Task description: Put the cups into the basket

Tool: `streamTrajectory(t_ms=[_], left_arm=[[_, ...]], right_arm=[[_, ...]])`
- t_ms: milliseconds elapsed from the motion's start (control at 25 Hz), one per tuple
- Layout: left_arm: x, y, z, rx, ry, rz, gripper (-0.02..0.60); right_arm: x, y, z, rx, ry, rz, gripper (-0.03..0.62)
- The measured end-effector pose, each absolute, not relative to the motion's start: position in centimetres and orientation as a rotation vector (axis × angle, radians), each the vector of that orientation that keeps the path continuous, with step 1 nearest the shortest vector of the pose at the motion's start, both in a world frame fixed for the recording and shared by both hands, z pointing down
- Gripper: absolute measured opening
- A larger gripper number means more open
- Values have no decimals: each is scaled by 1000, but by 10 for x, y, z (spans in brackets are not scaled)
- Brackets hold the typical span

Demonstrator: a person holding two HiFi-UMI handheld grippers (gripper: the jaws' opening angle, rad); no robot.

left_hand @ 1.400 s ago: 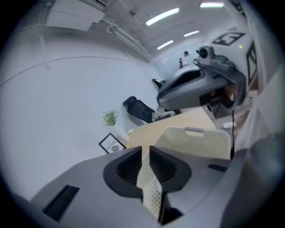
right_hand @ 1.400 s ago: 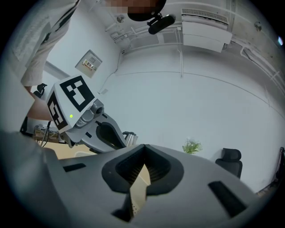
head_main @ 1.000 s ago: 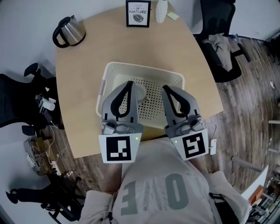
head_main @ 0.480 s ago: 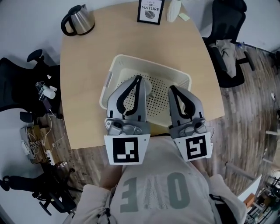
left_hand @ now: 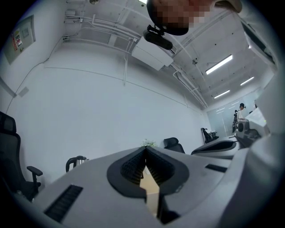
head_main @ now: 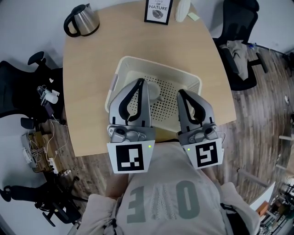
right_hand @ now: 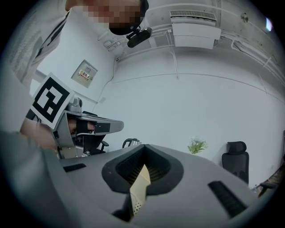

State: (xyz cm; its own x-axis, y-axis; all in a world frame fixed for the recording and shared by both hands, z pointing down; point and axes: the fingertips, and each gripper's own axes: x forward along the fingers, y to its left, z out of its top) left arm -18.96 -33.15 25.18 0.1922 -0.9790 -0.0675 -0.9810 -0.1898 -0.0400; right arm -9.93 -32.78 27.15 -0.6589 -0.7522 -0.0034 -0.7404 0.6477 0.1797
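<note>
A cream perforated basket [head_main: 186,82] stands on the tan table in the head view. Inside it a pale cup-like shape [head_main: 161,93] shows between the two grippers, partly hidden by the left one. My left gripper [head_main: 141,81] hovers over the basket's left half, jaws shut with nothing between them. My right gripper [head_main: 180,93] hangs over the basket's right half, also shut and empty. In the left gripper view the shut gripper [left_hand: 145,149] points level at a white wall. The right gripper view shows its shut gripper [right_hand: 144,147] with a strip of basket below.
A steel kettle [head_main: 82,20] sits at the table's far left corner. A framed sign [head_main: 158,11], a white object [head_main: 183,9] and a yellow note [head_main: 193,17] line the far edge. Black office chairs [head_main: 239,27] stand right and left; cables [head_main: 41,156] lie on the floor at left.
The head camera has shifted, so the table and basket sit slightly lower and to the right in view. The left gripper drifted a little to the left. Both grippers stay shut.
</note>
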Motion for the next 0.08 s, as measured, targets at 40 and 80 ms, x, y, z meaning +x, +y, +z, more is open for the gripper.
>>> streamTrajectory(t_ms=[40, 80], left_arm=[[-191, -332, 252, -2365, 1955, 43, 9], [-193, -333, 252, -2362, 1959, 46, 9]], right_arm=[[-100, -328, 271, 1263, -2785, -255, -2], [-101, -328, 272, 1263, -2783, -255, -2]])
